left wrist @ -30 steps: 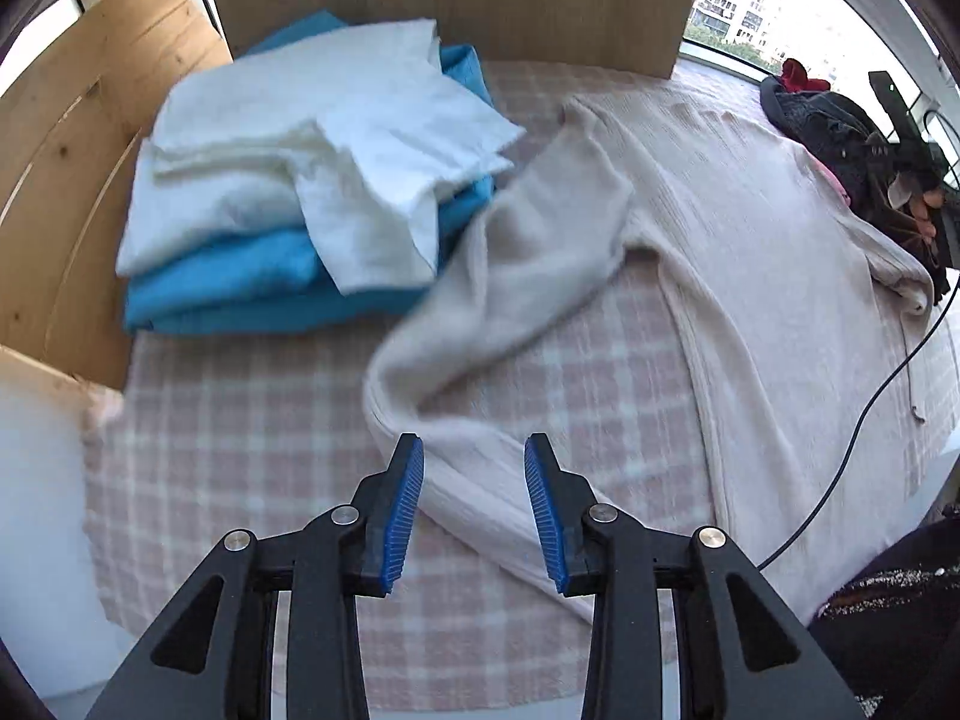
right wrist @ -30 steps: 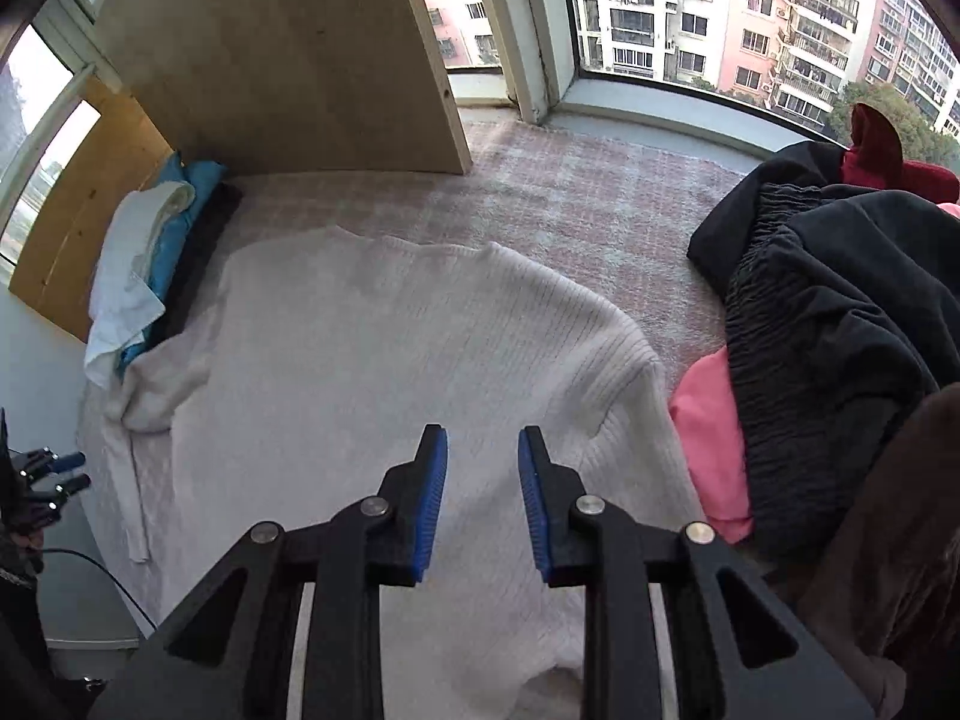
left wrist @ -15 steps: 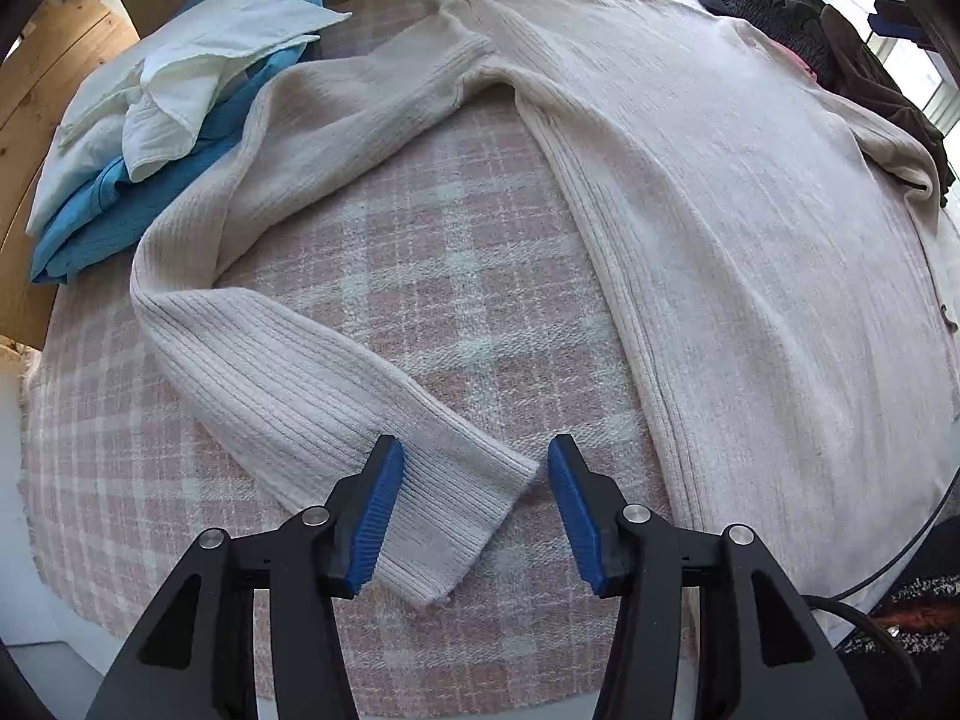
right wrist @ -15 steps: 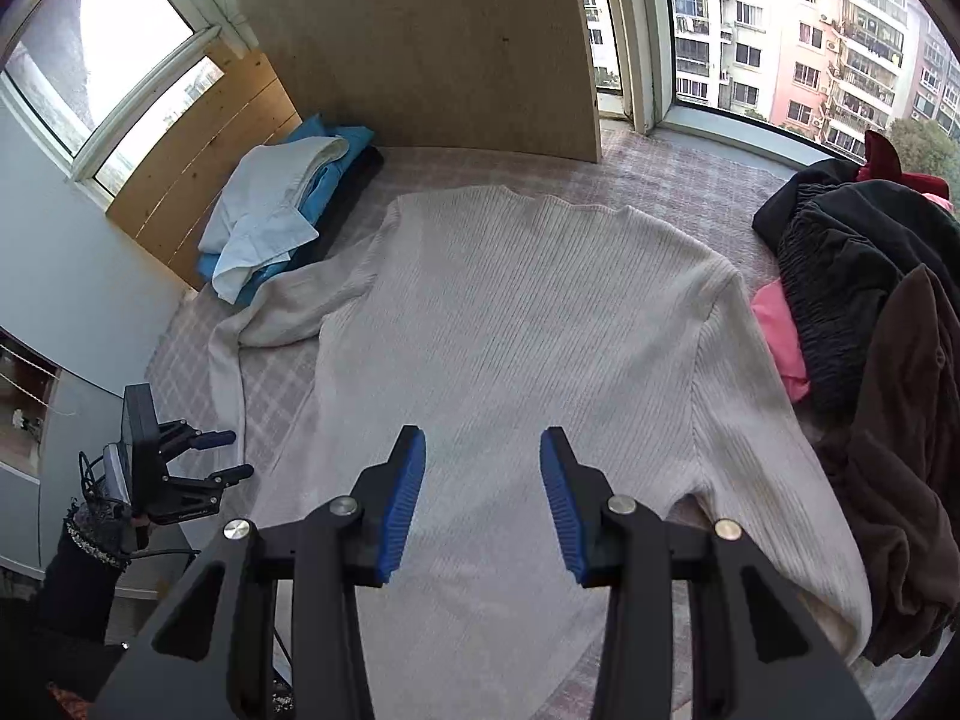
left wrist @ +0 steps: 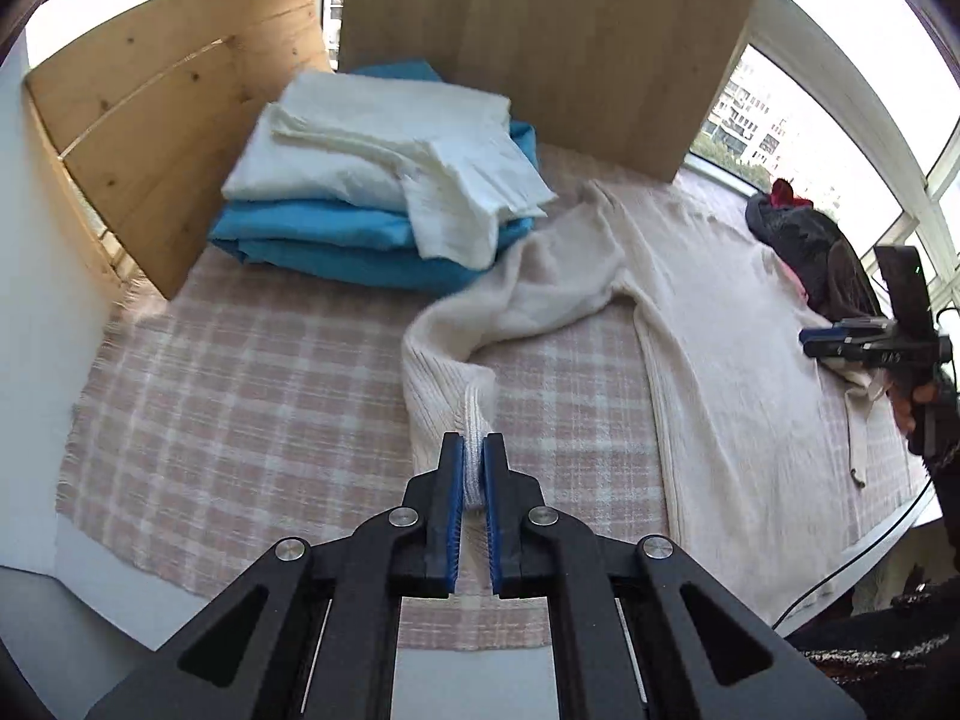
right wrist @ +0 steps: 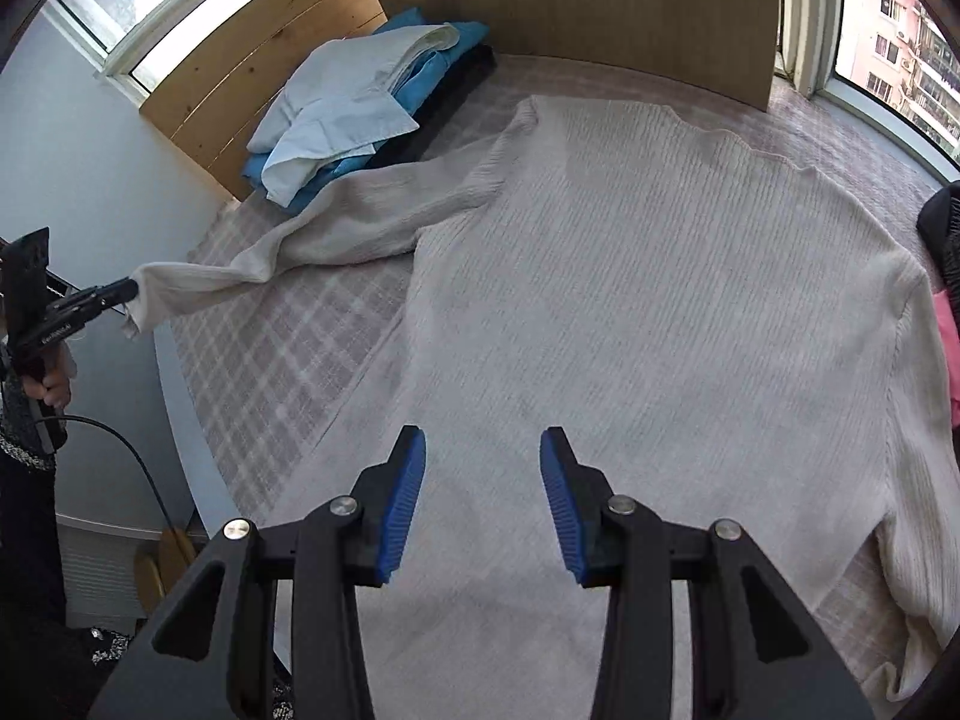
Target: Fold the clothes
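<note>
A cream ribbed sweater (right wrist: pixel 648 276) lies spread flat on the checked pink cloth (left wrist: pixel 240 396), body toward the right in the left wrist view (left wrist: pixel 738 360). My left gripper (left wrist: pixel 474 471) is shut on the cuff of its left sleeve (left wrist: pixel 474 420), lifting the cuff off the cloth. From the right wrist view the same sleeve (right wrist: pixel 252 267) stretches out to the left gripper (right wrist: pixel 123 289) beyond the table edge. My right gripper (right wrist: pixel 483 471) hangs open above the sweater's lower body, nothing between its blue pads.
A folded stack of white and blue clothes (left wrist: pixel 384 198) sits at the back left against wooden boards (left wrist: pixel 540 42). A heap of dark and pink clothes (left wrist: pixel 810 246) lies at the far right. A black cable (right wrist: pixel 144 474) hangs off the table's near edge.
My left gripper closed on the sleeve cuff and raised it toward the near table edge. My right gripper moved lower over the sweater's body and opened wider.
</note>
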`<state>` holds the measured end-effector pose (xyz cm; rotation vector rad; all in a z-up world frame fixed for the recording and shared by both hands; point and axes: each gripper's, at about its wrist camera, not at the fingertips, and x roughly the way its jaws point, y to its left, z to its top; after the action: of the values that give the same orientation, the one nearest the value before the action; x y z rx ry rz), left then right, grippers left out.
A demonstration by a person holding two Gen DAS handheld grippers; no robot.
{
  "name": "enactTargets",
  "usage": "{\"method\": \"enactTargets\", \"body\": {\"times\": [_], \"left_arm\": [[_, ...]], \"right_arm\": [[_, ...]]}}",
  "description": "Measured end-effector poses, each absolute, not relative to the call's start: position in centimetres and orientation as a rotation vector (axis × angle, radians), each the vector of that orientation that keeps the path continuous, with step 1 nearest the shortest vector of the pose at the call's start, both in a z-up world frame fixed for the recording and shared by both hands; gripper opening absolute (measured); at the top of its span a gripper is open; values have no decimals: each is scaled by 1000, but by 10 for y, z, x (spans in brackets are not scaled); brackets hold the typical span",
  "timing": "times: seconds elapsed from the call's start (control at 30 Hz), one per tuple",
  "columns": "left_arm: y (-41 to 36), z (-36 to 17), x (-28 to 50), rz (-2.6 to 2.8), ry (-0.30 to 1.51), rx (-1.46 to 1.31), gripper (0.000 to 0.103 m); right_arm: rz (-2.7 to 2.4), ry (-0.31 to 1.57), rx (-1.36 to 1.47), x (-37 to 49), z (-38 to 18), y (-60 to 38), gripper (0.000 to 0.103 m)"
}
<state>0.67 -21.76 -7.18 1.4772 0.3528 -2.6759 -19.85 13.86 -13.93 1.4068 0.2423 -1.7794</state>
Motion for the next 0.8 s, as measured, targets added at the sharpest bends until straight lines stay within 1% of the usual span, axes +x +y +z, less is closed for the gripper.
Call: {"method": "enactTargets", "body": {"times": [0.1, 0.13, 0.17, 0.23, 0.33, 0.37, 0.43, 0.53, 0.57, 0.6, 0.63, 0.67, 0.73, 0.8], "left_arm": [[-264, -52, 5, -2666, 297, 1391, 6], [-280, -50, 5, -2656, 285, 1385, 6], [-297, -47, 5, -2644, 273, 1380, 3], [-323, -48, 1, -2612, 209, 1388, 3], [-364, -57, 1, -2594, 259, 1387, 3], [-372, -66, -1, -2584, 272, 1409, 3], [-385, -85, -5, -2562, 294, 1460, 4], [-387, -114, -8, -2532, 294, 1556, 9], [-386, -119, -7, -2525, 297, 1576, 15], [-384, -118, -1, -2528, 294, 1568, 19], [-383, -115, 5, -2533, 291, 1555, 27], [-381, -113, 12, -2538, 287, 1541, 28], [-351, -119, 5, -2584, 343, 1569, 31], [-319, -126, -3, -2632, 406, 1600, 32]], "right_arm": [[-1801, 308, 1399, -200, -153, 99, 40], [-1808, 330, 1397, -201, -158, 86, 39], [-1815, 352, 1394, -202, -163, 72, 39], [-1821, 381, 1385, -207, -169, 50, 39], [-1859, 444, 1390, -221, -177, 25, 38], [-1864, 472, 1407, -225, -181, 19, 33], [-1843, 528, 1446, -230, -190, 9, 30], [-1854, 589, 1445, -237, -188, 5, 30], [-1862, 593, 1441, -242, -185, 5, 30], [-1873, 576, 1436, -249, -179, 6, 30], [-1889, 558, 1430, -258, -174, 7, 30], [-1904, 540, 1424, -268, -168, 7, 30], [-1924, 508, 1422, -292, -162, 8, 31], [-1930, 482, 1432, -317, -160, 4, 31]]}}
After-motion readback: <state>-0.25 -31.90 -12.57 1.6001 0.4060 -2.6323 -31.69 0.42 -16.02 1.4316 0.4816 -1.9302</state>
